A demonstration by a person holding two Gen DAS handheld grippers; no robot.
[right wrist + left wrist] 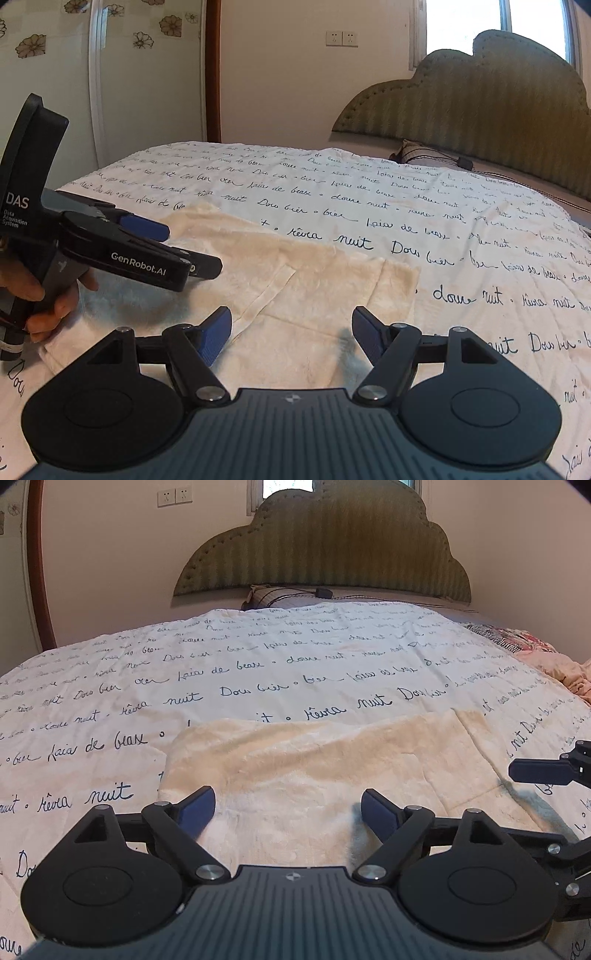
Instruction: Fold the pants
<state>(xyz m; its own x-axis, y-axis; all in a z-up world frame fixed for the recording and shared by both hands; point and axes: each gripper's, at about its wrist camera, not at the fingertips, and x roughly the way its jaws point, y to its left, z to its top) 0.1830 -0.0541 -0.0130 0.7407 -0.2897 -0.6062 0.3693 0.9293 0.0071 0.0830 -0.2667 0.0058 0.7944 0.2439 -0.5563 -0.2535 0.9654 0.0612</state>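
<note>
I see both my grippers, left (288, 808) and right (291, 332), spread wide and empty over the pants (314, 768); beyond the pants, a pillow (280, 596) against the headboard (325, 550).

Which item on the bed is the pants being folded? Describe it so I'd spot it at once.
Start at the bed's green scalloped headboard and come down the white quilt printed with dark cursive writing. Lying flat on the quilt's near part are the pants, beneath both grippers. They are plain cream and fluffy, with no writing, unlike the quilt around them.
</note>
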